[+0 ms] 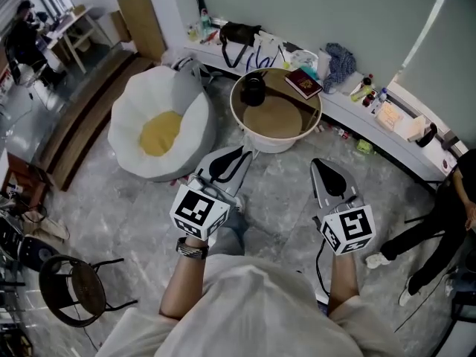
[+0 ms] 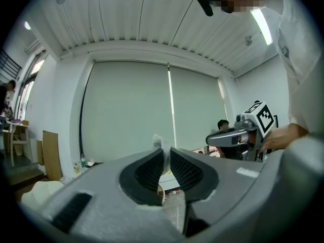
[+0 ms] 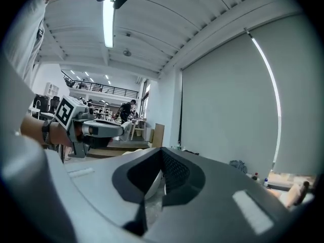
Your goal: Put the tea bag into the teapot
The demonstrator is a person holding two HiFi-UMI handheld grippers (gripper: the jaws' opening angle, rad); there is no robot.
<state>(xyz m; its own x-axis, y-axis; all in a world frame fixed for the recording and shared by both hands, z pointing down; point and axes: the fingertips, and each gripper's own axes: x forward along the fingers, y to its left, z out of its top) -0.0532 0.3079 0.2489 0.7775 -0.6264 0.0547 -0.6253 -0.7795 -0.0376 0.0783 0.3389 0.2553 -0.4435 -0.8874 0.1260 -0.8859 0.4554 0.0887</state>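
Head view: a person holds both grippers out low in front of the body, over the grey marbled floor (image 1: 111, 192) and short of the round desk (image 1: 277, 141).

Left gripper (image 1: 236, 157): its own view shows the jaws drawn almost together on the tea bag (image 2: 160, 142), a thin, pale, crinkled sachet. The top edge of the sachet sticks up just past the jaw tips. The gripper (image 2: 166, 153) points toward the blinds and ceiling, tilted up.

Right gripper (image 1: 323, 168): the jaws are closed against each other in its own view (image 3: 161, 158). Nothing is pinched between them; only pale background shows through the slit lower down. It is held level with the left gripper and well apart from it.

Teapot (image 1: 253, 89): small and dark, it stands upright on the far left part of the desk, near the rim. It is well apart from the tea bag and from both grippers.

A red book (image 1: 303, 83) lies on the desk's far right edge, apart from the teapot.

A white bean bag with a yellow centre (image 1: 160, 129) sits on the floor just left of the desk
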